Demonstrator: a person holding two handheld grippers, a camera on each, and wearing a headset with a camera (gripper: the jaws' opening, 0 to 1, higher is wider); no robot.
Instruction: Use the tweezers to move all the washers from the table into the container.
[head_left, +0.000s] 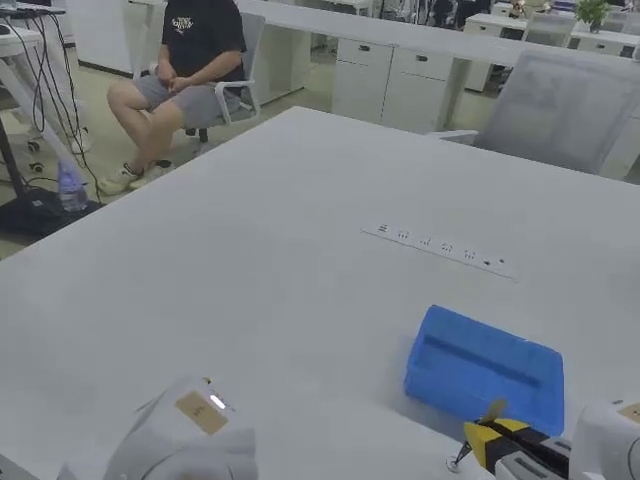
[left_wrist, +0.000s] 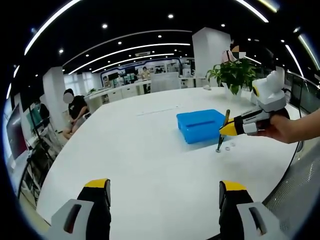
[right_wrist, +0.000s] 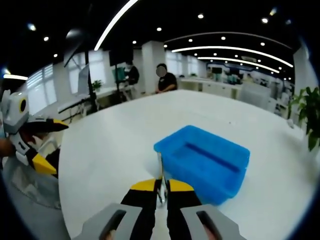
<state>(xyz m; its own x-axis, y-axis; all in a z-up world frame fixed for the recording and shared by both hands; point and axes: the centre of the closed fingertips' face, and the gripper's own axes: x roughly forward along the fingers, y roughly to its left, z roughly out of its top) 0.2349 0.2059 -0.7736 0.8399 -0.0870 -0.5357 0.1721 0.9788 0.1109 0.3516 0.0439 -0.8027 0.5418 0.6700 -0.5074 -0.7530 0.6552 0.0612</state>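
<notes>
White table (head_left: 250, 280); blue container (head_left: 485, 365) near washers (left_wrist: 227, 148); right gripper (right_wrist: 161, 187) pinching tweezers (right_wrist: 159, 167); left gripper (left_wrist: 162, 200) spread, empty.

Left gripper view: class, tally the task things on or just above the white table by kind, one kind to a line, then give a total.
Blue container: 1
Tweezers: 1
Washers: 2 that can be made out, small and lying by the tweezers' tip
Total: 4
</notes>
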